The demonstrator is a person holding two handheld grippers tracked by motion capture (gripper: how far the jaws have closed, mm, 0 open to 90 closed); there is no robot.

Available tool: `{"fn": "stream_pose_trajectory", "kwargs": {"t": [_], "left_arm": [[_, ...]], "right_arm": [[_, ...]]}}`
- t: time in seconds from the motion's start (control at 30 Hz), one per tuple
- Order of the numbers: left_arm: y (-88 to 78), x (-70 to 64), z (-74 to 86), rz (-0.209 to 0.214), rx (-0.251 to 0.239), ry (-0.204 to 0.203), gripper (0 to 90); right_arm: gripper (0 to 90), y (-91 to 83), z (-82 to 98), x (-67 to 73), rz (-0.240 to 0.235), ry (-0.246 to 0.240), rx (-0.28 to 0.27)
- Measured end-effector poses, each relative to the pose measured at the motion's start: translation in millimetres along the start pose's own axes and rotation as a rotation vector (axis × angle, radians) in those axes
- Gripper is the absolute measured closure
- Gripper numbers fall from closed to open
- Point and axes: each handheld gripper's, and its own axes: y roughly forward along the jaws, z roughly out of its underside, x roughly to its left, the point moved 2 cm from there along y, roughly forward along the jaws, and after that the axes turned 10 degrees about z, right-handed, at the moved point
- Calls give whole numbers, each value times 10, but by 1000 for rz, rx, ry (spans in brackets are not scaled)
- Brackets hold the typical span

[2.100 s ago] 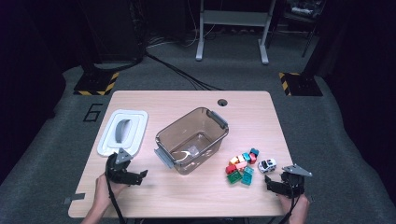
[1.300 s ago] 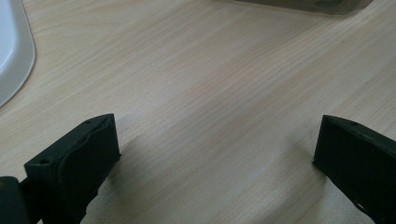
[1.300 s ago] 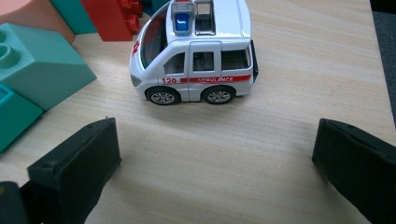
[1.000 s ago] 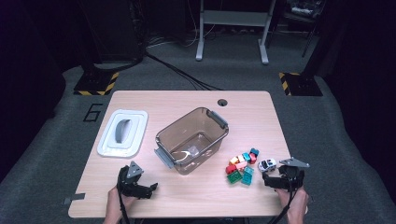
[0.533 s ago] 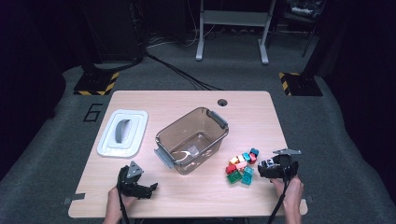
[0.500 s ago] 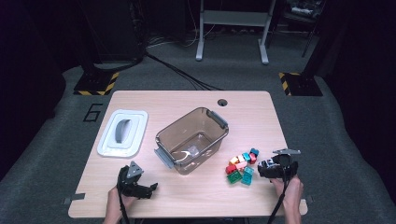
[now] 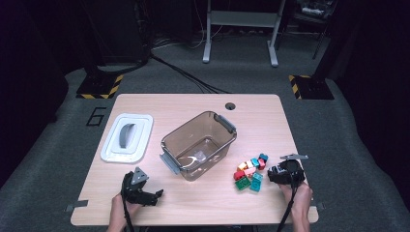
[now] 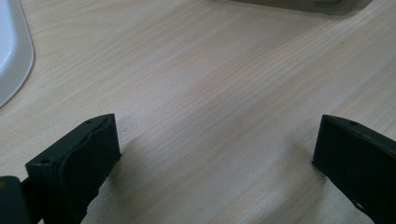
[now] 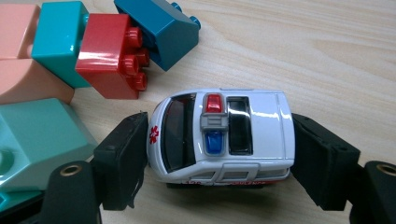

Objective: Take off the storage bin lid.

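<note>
Pale wood bench (image 7: 309, 125) on grey carpet, dark room. White toy ambulance (image 9: 223, 135), near the right edge, sits clamped nose-to-tail between closing right gripper (image 9: 219, 154) fingers; left gripper (image 8: 215, 154) fingers wide.

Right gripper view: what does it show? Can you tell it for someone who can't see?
A white toy ambulance sits on the wooden table between the right gripper's two black jaws, which press against its front and back ends. Behind it lie toy bricks: a red brick, a blue brick and a teal brick.
</note>
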Motion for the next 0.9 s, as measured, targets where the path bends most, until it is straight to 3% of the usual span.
{"fn": "stream_pose_trajectory", "kwargs": {"t": [0.23, 0.53, 0.9], "left_arm": [[0, 0, 0, 0, 1, 0, 4], [0, 0, 0, 0, 0, 0, 4], [-5, 1, -1, 5, 5, 1, 4]], "right_arm": [[252, -9, -19, 5, -1, -27, -5], [252, -156, -110, -11, -34, 10, -37], [252, -286, -280, -16, -56, -9, -78]]}}
